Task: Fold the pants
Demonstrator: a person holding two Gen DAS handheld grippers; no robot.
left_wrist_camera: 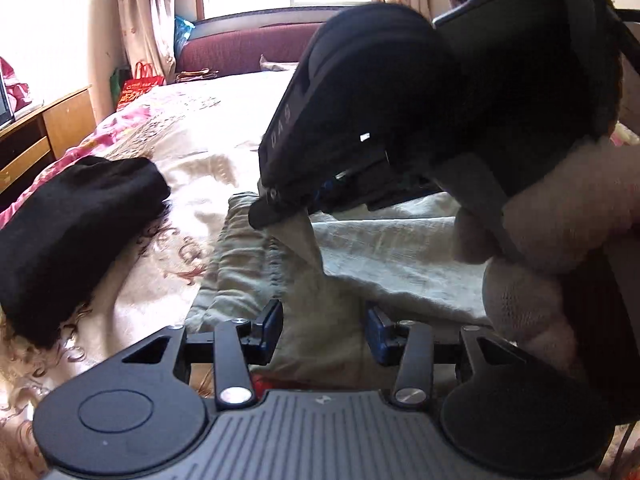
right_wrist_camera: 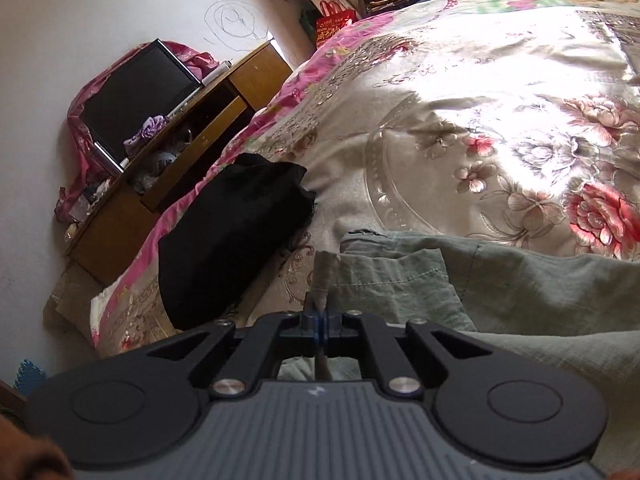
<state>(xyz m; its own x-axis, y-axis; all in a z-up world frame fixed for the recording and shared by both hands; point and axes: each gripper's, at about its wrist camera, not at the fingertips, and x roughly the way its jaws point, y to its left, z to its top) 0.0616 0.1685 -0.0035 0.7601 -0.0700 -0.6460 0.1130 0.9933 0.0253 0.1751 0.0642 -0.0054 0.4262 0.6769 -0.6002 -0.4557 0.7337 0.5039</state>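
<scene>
Pale raised characters that look like "DAS" or "0A9" run along the sloping black side of the right gripper, at about ten o'clock from its dark body in the left wrist view; they are too dim to read with certainty. A red gift bag beside the bed, at roughly eleven o'clock in the right wrist view, carries gold lettering too blurred to make out. No other writing is readable.

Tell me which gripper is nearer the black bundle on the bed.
Right. The right gripper, pinching a tip of the green pants, sits just beside the black bundle. The left gripper hangs over the pants farther from it, with bedspread between.
</scene>
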